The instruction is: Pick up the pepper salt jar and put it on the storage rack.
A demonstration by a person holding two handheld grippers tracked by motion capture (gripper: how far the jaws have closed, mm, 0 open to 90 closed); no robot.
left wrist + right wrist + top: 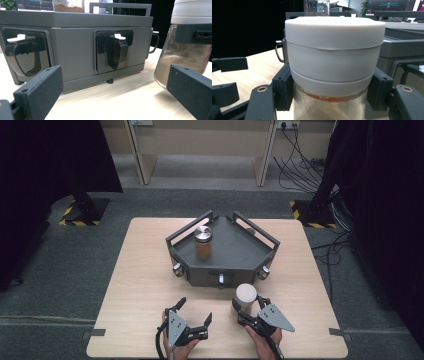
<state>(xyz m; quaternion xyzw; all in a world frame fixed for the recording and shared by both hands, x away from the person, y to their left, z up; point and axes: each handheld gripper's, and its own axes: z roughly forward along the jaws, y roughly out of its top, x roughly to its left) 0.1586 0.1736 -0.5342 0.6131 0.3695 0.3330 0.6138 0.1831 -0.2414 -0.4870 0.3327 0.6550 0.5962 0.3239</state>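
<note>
Near the desk's (pixel 140 320) front edge, right tongs (pixel 248 312) clamp the white-lidded jar (pixel 244 296) just below its lid, likely to steady it upright before the grey rack (pixel 222 249); left tongs (pixel 192 312) wait open, empty.

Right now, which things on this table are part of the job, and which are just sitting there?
In the job: white-lidded spice jar, clamped in the right gripper; grey rack; left gripper, open.

Just sitting: silver-lidded spice jar on the rack; cables on the floor.
</note>
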